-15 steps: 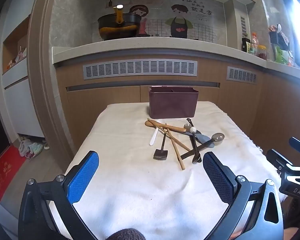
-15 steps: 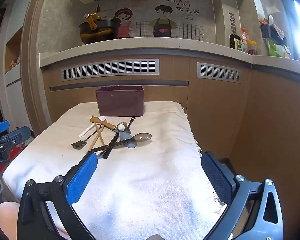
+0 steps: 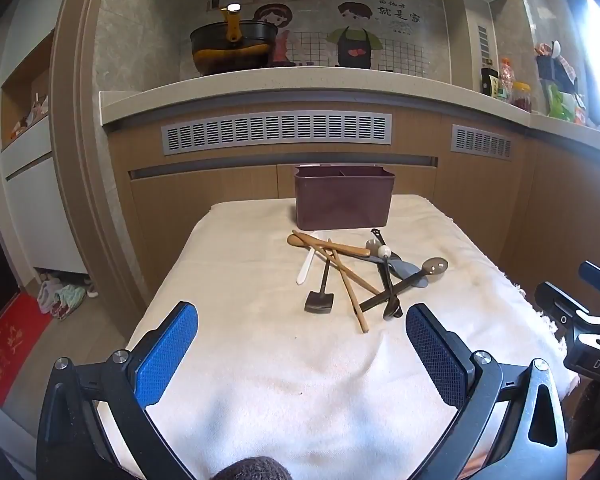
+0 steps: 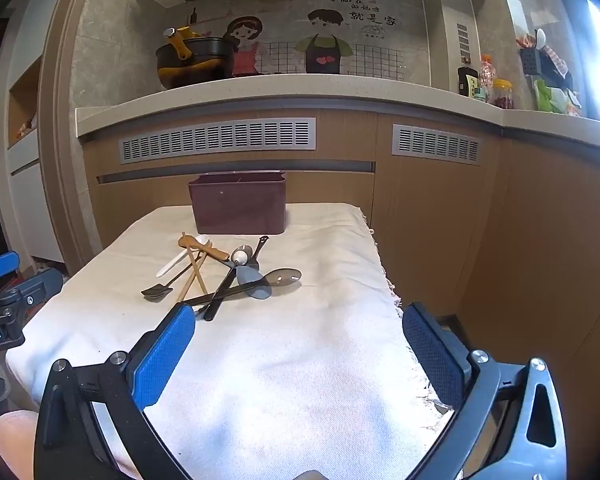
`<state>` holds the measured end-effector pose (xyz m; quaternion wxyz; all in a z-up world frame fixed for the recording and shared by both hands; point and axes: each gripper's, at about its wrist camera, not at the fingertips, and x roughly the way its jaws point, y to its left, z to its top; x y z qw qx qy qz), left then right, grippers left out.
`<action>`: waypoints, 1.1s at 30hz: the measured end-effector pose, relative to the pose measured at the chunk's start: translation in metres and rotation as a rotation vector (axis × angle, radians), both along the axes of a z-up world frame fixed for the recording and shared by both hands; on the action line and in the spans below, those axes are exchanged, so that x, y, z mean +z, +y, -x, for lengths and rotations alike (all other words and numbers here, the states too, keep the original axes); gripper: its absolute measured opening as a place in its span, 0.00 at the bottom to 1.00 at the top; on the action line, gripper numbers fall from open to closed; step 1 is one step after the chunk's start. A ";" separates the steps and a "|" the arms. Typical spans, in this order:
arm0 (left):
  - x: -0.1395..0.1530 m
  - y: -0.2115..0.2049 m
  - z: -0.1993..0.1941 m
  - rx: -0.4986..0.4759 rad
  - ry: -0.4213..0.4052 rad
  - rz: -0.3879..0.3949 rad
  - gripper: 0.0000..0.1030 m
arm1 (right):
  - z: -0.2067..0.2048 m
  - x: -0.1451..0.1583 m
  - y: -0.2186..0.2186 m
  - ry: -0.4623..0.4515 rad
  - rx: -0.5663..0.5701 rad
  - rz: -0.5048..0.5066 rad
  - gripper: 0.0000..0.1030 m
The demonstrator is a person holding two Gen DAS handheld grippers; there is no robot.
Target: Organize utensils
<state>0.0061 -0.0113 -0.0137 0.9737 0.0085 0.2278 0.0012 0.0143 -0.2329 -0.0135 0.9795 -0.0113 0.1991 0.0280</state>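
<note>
Both tools, the left tool (image 3: 302, 344) and the right tool (image 4: 299, 338), hang over the near end of the cloth-covered counter (image 3: 260, 380), jaws spread wide and holding nothing. The utensils (image 3: 360, 272) lie in a crossed heap at mid-counter, just in front of the dark red holder (image 3: 343, 197), which stands upright at the far end. No piece appears lifted yet. The step in hand is judged to be the first pick: best to take a top or outlying piece, such as the small black spatula (image 3: 321, 286), closing across its thin handle rather than along it. Its long axis runs near-to-far, blade toward the tools; the chopsticks (image 3: 350, 288) lie similarly, while the long dark spoon (image 4: 256, 282) lies crosswise.
</note>
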 end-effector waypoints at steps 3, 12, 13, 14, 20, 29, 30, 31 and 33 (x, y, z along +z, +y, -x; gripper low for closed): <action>0.006 0.003 0.003 -0.002 0.002 0.003 1.00 | 0.000 0.002 0.001 -0.011 0.001 -0.003 1.00; 0.001 0.004 0.001 -0.004 0.002 0.003 1.00 | 0.000 0.001 0.000 -0.018 -0.004 -0.010 1.00; 0.000 0.003 0.001 -0.005 0.001 0.002 1.00 | 0.000 0.001 0.000 -0.018 -0.004 -0.010 1.00; -0.001 0.003 0.002 -0.007 0.000 0.002 1.00 | 0.000 0.001 0.000 -0.018 -0.005 -0.010 1.00; 0.001 0.003 0.003 -0.008 -0.003 -0.002 1.00 | -0.001 -0.001 -0.001 -0.011 -0.008 -0.016 1.00; 0.005 0.002 0.006 -0.015 0.001 -0.008 1.00 | -0.001 0.000 0.001 -0.014 0.005 -0.010 1.00; 0.005 0.002 0.005 -0.015 0.002 -0.008 1.00 | -0.001 0.001 0.002 -0.016 0.005 -0.009 1.00; 0.005 0.002 0.005 -0.015 0.003 -0.008 1.00 | -0.001 0.001 0.002 -0.016 0.006 -0.008 1.00; 0.005 0.002 0.005 -0.015 0.003 -0.009 1.00 | -0.001 0.001 0.002 -0.017 0.008 -0.007 1.00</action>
